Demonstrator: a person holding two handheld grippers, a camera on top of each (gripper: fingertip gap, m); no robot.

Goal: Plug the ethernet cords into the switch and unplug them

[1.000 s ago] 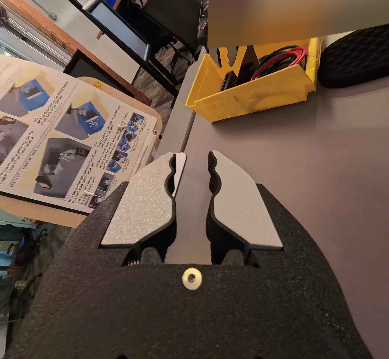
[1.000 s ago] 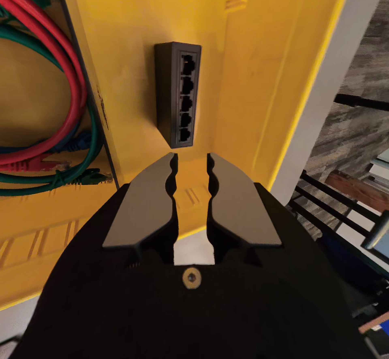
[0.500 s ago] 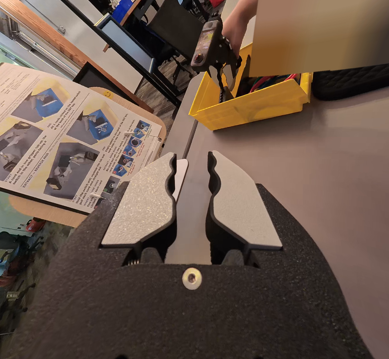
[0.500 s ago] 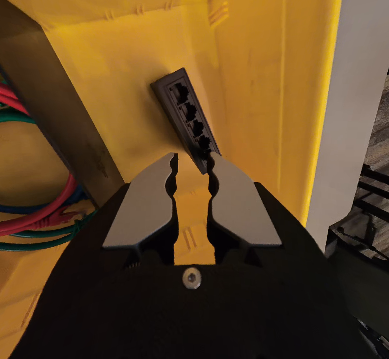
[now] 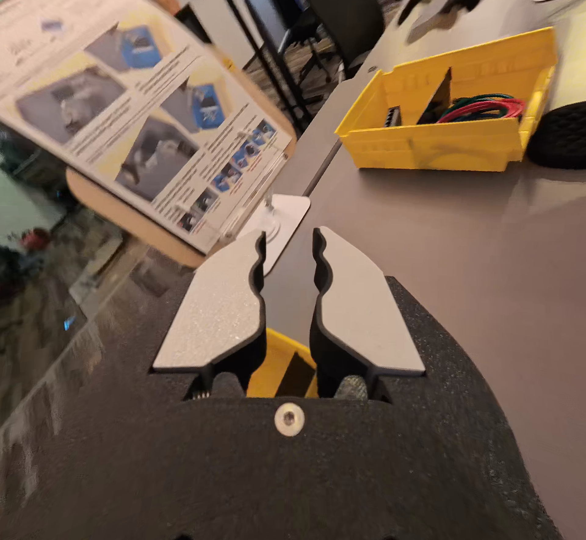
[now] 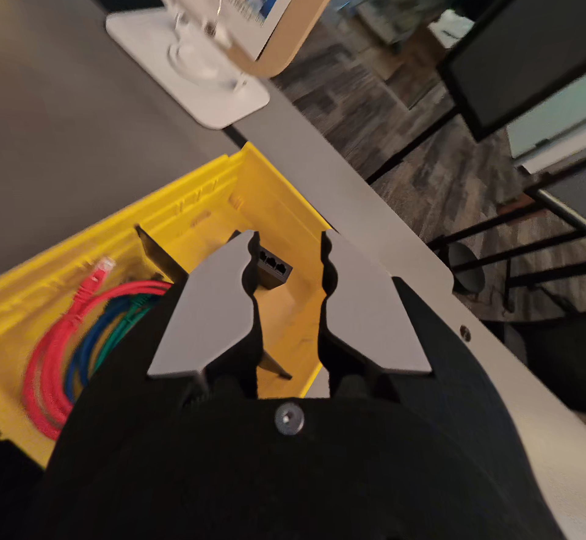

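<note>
Yellow bin (image 6: 177, 207) on grey bench (image 5: 444, 255), split by dark divider (image 6: 155, 258): black switch (image 6: 274, 268) alone in small end compartment, ports facing up and out, presumably kept apart from cables for easy reach. Red, blue and green ethernet cords (image 6: 95, 312) coiled in larger compartment, none plugged in. Right gripper (image 6: 287, 236) above switch compartment, fingers parted fairly wide, holding nothing, apparently lined up to pick up switch. Left gripper (image 5: 287, 233) well away over bench, fingers narrowly parted, empty, seemingly waiting. Instruction board (image 5: 133, 106) on white stand (image 5: 285, 214) at bench edge, angled for reading.
</note>
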